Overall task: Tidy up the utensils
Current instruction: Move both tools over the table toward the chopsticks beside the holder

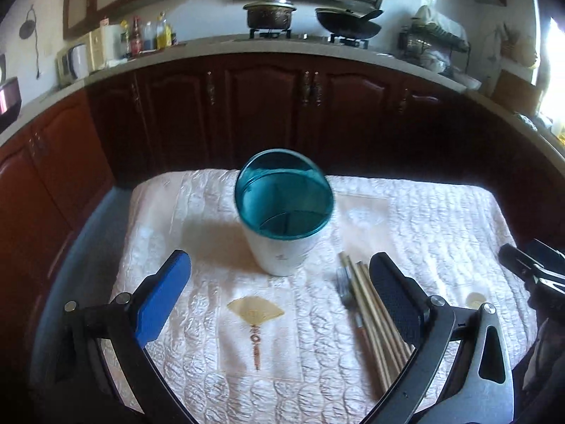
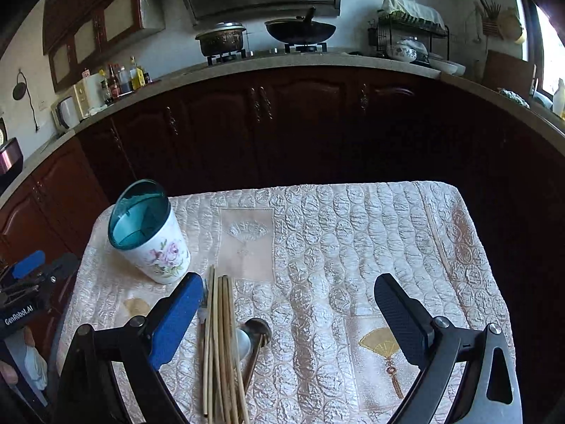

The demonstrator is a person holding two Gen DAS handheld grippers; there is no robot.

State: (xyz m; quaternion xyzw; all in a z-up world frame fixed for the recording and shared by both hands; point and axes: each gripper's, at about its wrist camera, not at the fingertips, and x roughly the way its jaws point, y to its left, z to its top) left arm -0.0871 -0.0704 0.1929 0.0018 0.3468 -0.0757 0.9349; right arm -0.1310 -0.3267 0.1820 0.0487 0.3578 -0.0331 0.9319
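Observation:
A white utensil holder (image 1: 282, 208) with a teal rim and a flower print stands on the quilted cloth; it also shows in the right wrist view (image 2: 150, 233) at left. A bundle of bamboo chopsticks (image 2: 220, 346) lies on the cloth with a fork (image 2: 203, 312) to its left and dark and white spoons (image 2: 256, 330) to its right. The chopsticks (image 1: 374, 314) and fork (image 1: 344, 288) also show in the left wrist view. My left gripper (image 1: 279, 293) is open and empty, just short of the holder. My right gripper (image 2: 286, 311) is open and empty, over the utensils.
The white quilted cloth (image 2: 353, 247) covers a small table. Dark wooden cabinets (image 2: 282, 123) stand beyond it under a counter with a pot (image 2: 220, 39), a wok (image 2: 300, 30) and a dish rack (image 2: 409, 35). The right gripper's body (image 1: 533, 275) shows at the right edge of the left wrist view.

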